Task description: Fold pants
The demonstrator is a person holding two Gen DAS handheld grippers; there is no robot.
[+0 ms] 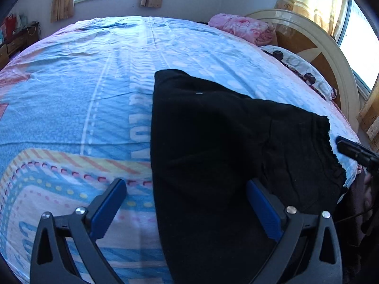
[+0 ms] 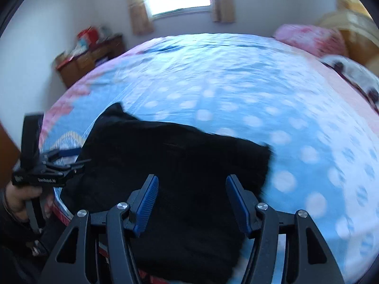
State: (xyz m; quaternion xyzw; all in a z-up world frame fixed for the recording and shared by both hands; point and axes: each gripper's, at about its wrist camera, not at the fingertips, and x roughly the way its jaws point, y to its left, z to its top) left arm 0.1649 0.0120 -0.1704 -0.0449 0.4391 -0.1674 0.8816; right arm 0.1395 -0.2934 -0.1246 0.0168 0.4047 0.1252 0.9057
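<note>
Pants point(image 1: 213, 142) lie folded at the bed's point(image 1: 94, 82) near edge; your left gripper point(image 1: 187, 210) and right gripper point(image 2: 190, 203) fingers gape wide, holding nothing. Next: pinch an edge, fold again.

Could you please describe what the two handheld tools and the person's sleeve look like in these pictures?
Both the left tool and the right tool have black, cut-out linkage arms with silver pivot bolts and ribbed blue finger pads. The left one's black body carries small white lettering. The sleeve looks dark.

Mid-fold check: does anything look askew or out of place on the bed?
Nothing stands out. The black fabric pants lie folded near the edge of the blue patterned bedsheet, with both grippers open above them.
</note>
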